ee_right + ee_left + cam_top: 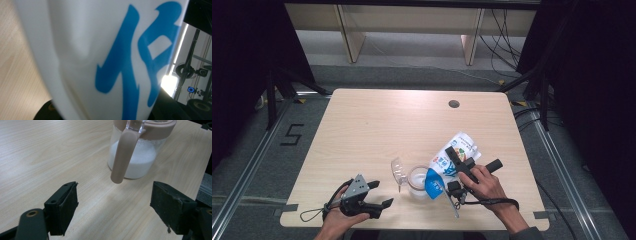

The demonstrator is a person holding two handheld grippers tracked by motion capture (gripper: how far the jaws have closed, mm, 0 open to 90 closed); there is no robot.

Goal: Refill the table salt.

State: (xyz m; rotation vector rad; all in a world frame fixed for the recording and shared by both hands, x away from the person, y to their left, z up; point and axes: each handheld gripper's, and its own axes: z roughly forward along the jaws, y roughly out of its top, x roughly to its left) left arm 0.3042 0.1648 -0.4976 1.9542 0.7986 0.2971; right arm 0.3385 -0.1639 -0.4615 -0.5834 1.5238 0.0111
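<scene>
My light wood table (377,125) shows a round cable hole (454,104) at upper right; pale furniture legs (349,37) stand on grey floor (422,55) along the frame's top.

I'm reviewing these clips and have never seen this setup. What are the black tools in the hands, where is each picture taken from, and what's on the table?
A person holds a hand-operated two-jaw gripper in each hand; no robot arm is involved. The high view looks down on the light wooden table. The other two pictures come from cameras riding on the grippers.

The left gripper rests near the table's front edge, jaws open and holding nothing. Its camera faces a clear jug with a beige handle and rim, partly filled with white powder or liquid.

The right gripper grips a white pouch with blue print, tilted with its blue end over the jug. Its camera sees the pouch up close.
</scene>
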